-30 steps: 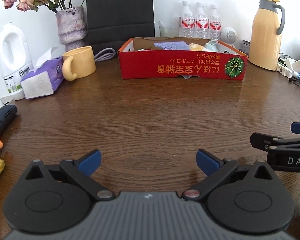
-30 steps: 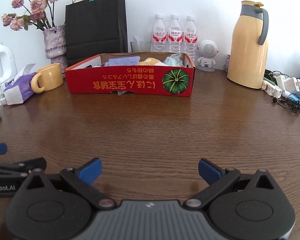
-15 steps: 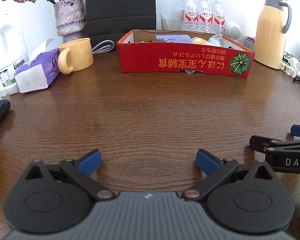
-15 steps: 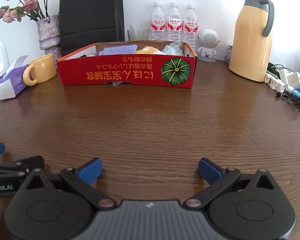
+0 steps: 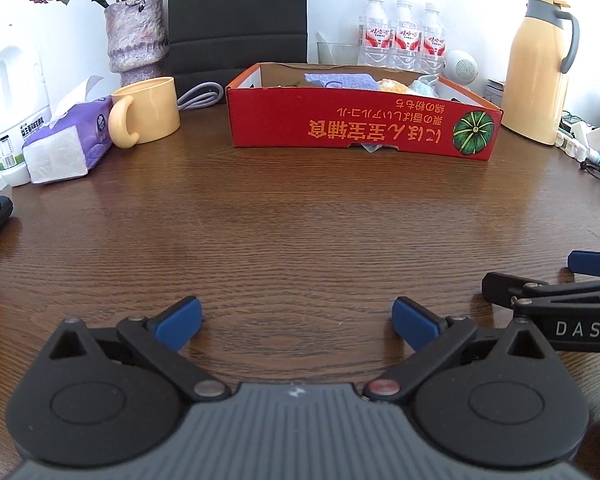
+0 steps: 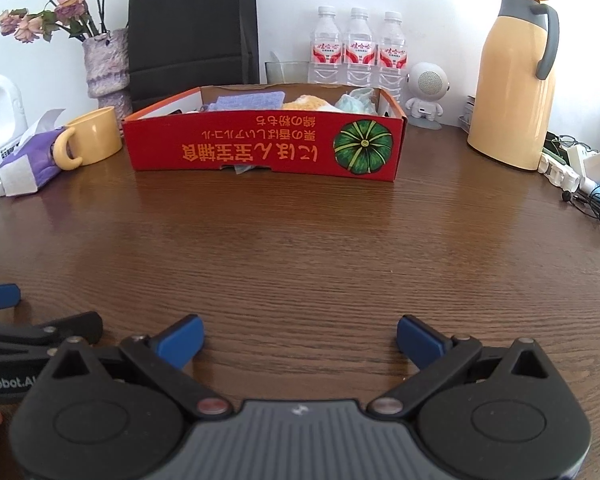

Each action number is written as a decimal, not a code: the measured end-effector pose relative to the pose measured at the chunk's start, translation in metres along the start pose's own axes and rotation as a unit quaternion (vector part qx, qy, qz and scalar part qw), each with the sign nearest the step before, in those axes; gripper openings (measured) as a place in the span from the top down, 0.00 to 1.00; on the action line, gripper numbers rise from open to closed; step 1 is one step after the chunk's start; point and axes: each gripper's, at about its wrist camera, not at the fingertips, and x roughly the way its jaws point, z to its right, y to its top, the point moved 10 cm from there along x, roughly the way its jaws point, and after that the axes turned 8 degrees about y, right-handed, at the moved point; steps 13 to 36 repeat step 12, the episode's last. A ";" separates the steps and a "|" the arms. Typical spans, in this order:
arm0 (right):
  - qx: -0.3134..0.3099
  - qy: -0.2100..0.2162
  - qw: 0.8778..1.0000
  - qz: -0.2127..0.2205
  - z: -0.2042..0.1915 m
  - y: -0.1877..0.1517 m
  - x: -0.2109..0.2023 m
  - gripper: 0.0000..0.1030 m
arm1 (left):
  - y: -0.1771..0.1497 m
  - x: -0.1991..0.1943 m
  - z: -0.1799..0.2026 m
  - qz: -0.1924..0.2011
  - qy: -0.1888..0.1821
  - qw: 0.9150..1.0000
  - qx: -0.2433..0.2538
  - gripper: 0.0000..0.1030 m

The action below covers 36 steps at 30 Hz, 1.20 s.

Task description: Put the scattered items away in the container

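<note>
A red cardboard box with a green pumpkin print stands at the far middle of the brown table; it also shows in the right wrist view. Inside lie a blue-purple cloth, a yellow-orange item and a pale green crumpled item. My left gripper is open and empty, low over the table's near side. My right gripper is open and empty beside it, to its right. Each gripper's side shows at the edge of the other's view.
A yellow mug, purple tissue pack, white jug and flower vase stand far left. A yellow thermos, water bottles, a small white speaker and cables are far right. A black bag stands behind the box.
Both grippers have drawn nearer the table and tilted, so the box and back row look larger and closer. The yellow objects at the left edge have left the left wrist view.
</note>
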 end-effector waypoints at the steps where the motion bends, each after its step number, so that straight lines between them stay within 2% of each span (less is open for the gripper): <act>1: 0.000 0.001 1.000 0.000 0.000 0.000 -0.001 0.00 | 0.000 0.000 0.000 0.000 0.000 1.000 -0.001 0.00; 36: 0.001 0.001 1.000 0.000 0.000 -0.003 -0.003 0.00 | 0.002 0.002 0.000 0.000 -0.002 1.000 -0.001 0.00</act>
